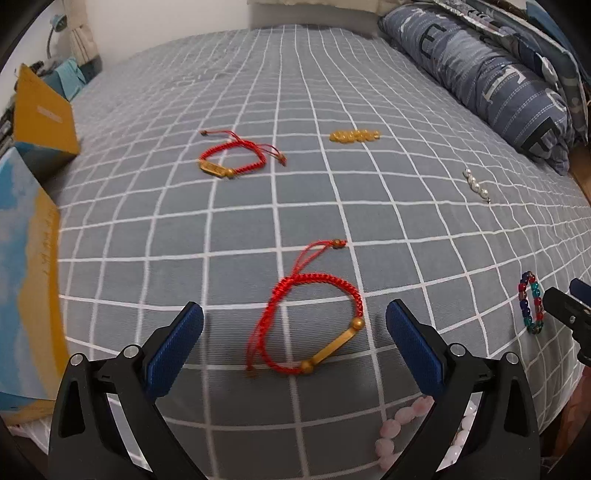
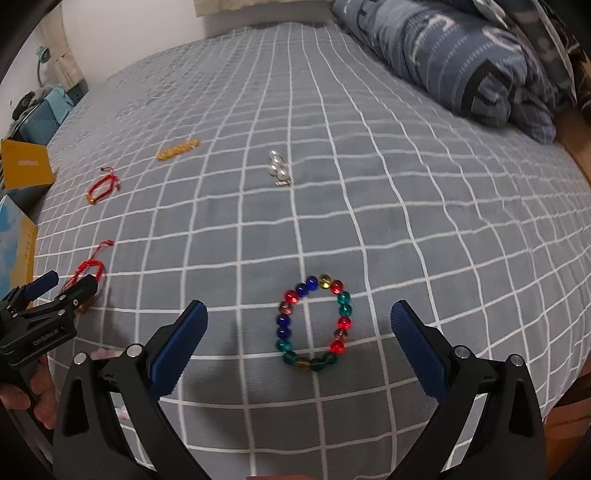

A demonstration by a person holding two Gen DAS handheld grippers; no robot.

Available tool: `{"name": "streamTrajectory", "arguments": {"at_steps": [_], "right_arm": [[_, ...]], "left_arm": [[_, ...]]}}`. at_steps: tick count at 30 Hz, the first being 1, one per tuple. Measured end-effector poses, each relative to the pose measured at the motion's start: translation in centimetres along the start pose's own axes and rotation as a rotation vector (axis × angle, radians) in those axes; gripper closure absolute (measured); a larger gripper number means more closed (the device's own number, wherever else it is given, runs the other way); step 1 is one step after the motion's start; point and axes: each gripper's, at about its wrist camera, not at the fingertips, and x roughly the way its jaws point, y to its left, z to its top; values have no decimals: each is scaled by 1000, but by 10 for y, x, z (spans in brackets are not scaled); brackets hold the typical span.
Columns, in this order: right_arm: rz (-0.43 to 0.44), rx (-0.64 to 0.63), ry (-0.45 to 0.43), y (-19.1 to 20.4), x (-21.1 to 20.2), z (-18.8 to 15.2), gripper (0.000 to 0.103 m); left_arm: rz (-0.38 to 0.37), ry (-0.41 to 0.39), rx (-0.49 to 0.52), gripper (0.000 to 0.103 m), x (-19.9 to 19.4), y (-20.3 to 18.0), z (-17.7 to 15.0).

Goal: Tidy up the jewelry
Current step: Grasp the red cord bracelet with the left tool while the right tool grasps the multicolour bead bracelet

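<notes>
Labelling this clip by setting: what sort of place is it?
Most likely a bedroom: jewelry lies on a bed with a grey checked sheet, a rolled blue duvet sits along its side, and a desk lamp stands beyond.

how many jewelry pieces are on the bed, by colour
red cord bracelets: 2
gold bead string: 1
pearl piece: 1
multicolour bead bracelet: 1
pink bead bracelet: 1, partly hidden
total: 6

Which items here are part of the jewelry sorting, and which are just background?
Job:
near red bracelet
far red bracelet
gold beads
pearl string
colored bead bracelet
pink beads
yellow box, possibly for storage

Background:
bedsheet
folded quilt
lamp
</notes>
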Motion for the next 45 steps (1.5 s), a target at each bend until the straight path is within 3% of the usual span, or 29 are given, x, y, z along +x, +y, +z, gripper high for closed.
{"name": "streamTrajectory", "arguments": {"at_steps": [7,13,17,27,31,32,34,36,45], "right_arm": [[4,25,79,-8,29,-7,8],[2,33,104,-8,39,-9,15],[-8,40,112,-10,41,-8,27],[-22,46,127,-9,40,-7,59],[-33,47,134,-10,41,-7,69],[-34,50,135,-10,41,-7,75],[-31,55,137,-10,41,-6,82],[-35,59,137,-10,41,-6,84],[-39,68,117,-11,35,-6,85]], "left_arm": [[10,20,-1,6,12,-5,-2],[18,23,1,6,14,-6,-4],[12,27,-4,8,16,-6,-3],[11,47,-34,48,11,-3,-2],[10,44,-25,57,8,-4,-3],[12,44,-20,61,8,-5,-3],[10,45,-13,70,6,-6,-4],[5,53,-5,89,5,-6,-4],[-25,43,-8,93,-4,-3,-5]]}}
